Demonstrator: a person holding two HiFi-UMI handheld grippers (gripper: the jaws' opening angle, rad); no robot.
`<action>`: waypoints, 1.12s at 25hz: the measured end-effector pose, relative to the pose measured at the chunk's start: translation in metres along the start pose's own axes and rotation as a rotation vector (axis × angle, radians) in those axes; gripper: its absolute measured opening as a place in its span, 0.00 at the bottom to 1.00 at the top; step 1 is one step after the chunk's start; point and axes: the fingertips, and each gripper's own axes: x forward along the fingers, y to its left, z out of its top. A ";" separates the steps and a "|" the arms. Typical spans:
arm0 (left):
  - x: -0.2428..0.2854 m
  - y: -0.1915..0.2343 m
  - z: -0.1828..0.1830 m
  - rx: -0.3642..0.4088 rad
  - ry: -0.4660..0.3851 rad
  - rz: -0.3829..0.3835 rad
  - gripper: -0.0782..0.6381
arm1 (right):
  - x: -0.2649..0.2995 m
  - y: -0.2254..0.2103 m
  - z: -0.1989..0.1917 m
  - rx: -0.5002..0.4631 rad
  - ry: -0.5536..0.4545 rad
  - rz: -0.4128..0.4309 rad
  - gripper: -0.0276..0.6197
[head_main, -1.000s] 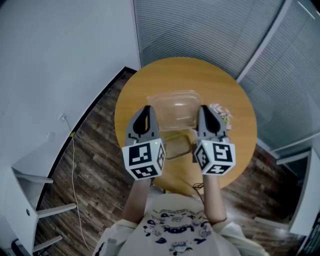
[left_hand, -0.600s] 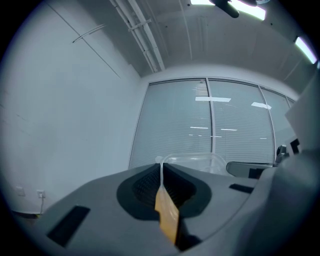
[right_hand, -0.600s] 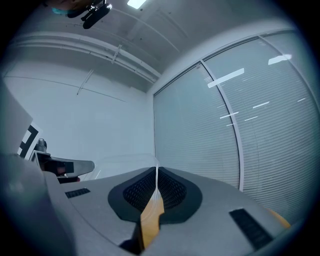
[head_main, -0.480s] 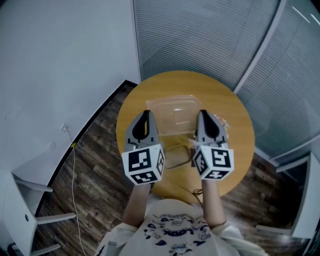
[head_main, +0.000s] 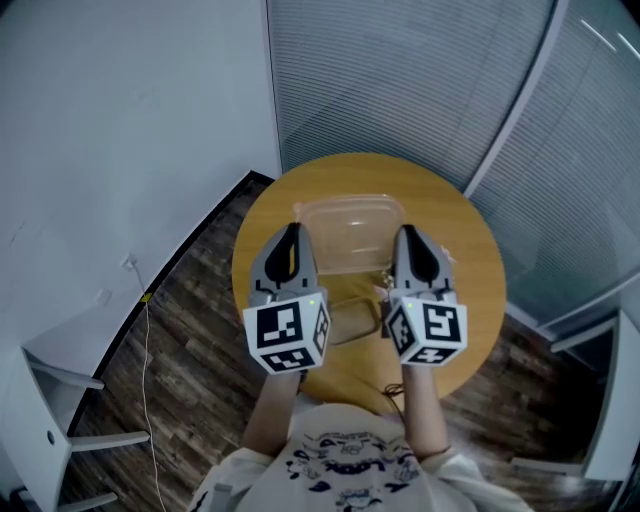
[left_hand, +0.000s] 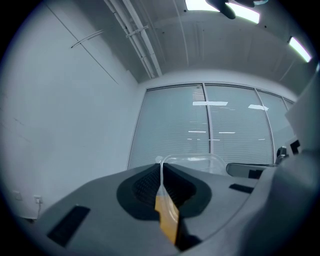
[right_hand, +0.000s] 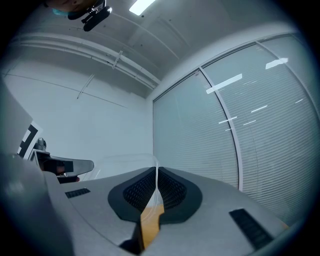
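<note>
Clear plastic container (head_main: 345, 230), judged light, flexible and easily cracked, is pinched at opposite rims by the closed left claw (head_main: 291, 236) and right claw (head_main: 405, 240) over the wooden surface (head_main: 472, 250).

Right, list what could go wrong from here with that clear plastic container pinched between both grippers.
1. The left gripper and right gripper each clamp only the thin rim of the clear plastic container, so it could slip out of either.
2. The container is held over the round wooden table. Uneven pulling or twisting might buckle the thin plastic and drop it.
</note>
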 end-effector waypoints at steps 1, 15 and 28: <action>-0.001 0.000 0.001 0.000 -0.002 0.000 0.13 | -0.001 0.001 0.001 0.001 -0.003 0.002 0.06; 0.000 0.001 0.000 -0.007 -0.004 -0.003 0.13 | 0.000 0.001 0.000 0.007 -0.005 -0.007 0.06; 0.005 0.003 -0.004 -0.004 0.003 -0.012 0.13 | 0.005 0.000 -0.008 0.010 0.008 -0.009 0.06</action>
